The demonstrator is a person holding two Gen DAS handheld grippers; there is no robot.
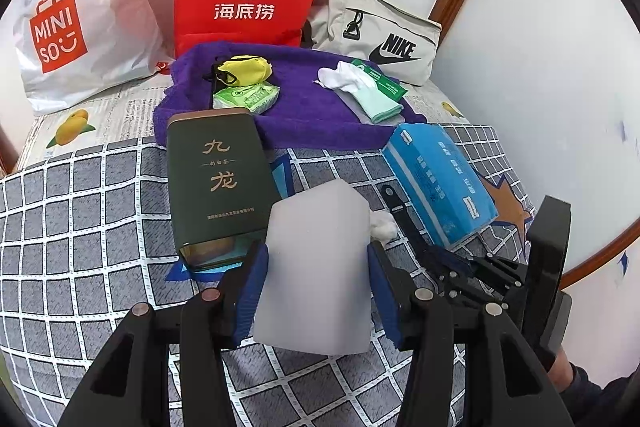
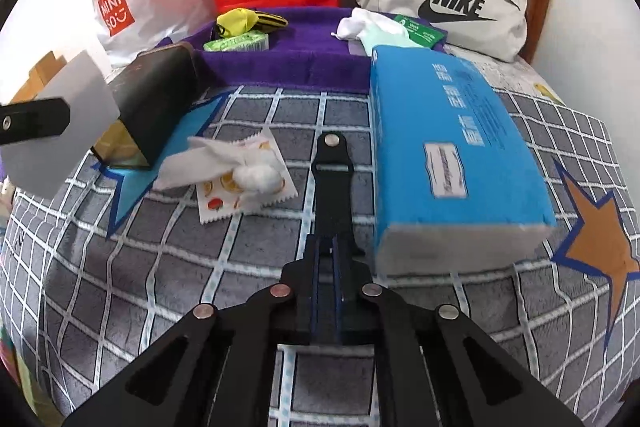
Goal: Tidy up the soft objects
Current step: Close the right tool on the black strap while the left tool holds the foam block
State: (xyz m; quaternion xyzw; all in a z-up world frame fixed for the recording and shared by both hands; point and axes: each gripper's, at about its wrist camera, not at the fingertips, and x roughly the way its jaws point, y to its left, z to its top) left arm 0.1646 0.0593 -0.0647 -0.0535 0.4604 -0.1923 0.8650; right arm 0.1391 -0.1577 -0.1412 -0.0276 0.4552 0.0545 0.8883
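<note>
The left tool (image 1: 316,267) clamps a white foam block (image 1: 318,267) between its blue pads, held above the bed, the block's long axis upright with its pointed end away from the camera. The right tool (image 2: 326,259) has its fingers pressed together, gripping nothing, low over the grey checked bedspread (image 2: 120,287). Near it lie a cotton ball (image 2: 256,177) on a tissue (image 2: 200,163), a blue tissue pack (image 2: 452,147) and a dark tea box (image 1: 220,183). At the bed's far edge, a purple towel (image 1: 312,115) lies below bags against a white wall (image 1: 540,47)

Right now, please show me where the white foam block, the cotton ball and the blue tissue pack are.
white foam block (image 1: 316,267), left wrist view, front face.
cotton ball (image 2: 256,177), right wrist view, centre.
blue tissue pack (image 2: 452,139), right wrist view, top face.
</note>
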